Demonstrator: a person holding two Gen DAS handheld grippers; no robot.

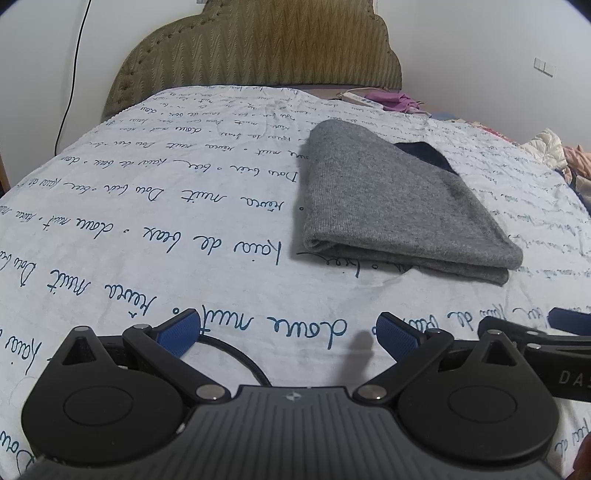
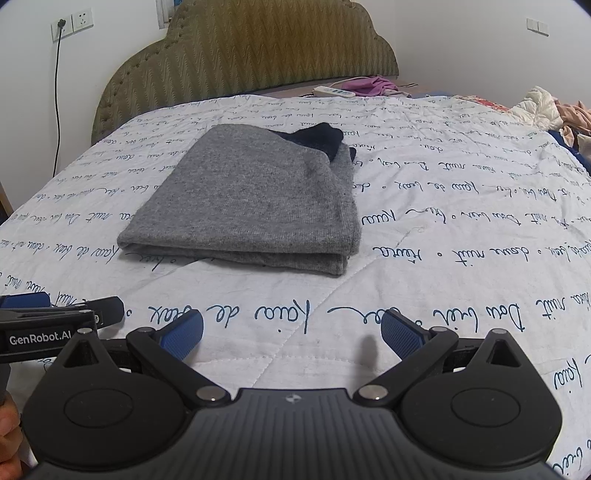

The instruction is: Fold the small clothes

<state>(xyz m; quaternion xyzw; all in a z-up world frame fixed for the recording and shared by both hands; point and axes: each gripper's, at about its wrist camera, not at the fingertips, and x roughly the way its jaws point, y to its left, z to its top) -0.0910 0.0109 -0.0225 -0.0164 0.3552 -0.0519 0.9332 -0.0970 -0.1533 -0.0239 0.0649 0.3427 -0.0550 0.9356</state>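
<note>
Left gripper (image 1: 288, 330): jaws spread wide, empty, low over the quilt (image 1: 147, 229). Right gripper (image 2: 291, 332): likewise wide apart, holding nothing.

Grey garment (image 2: 251, 199) lies folded into a compact stack, dark collar at its far end. Fold looks near complete, by my reading. If another fold is wanted, pinch both near corners evenly, lift together, lay over without dragging the lower layers.

Garment sits ahead of both jaws, apart: far-right of the left pair, far-left of the right.

Home bedroom: bed (image 2: 424, 258) with quilted cover, padded headboard (image 2: 258, 51), wall sockets (image 2: 75, 22)
</note>
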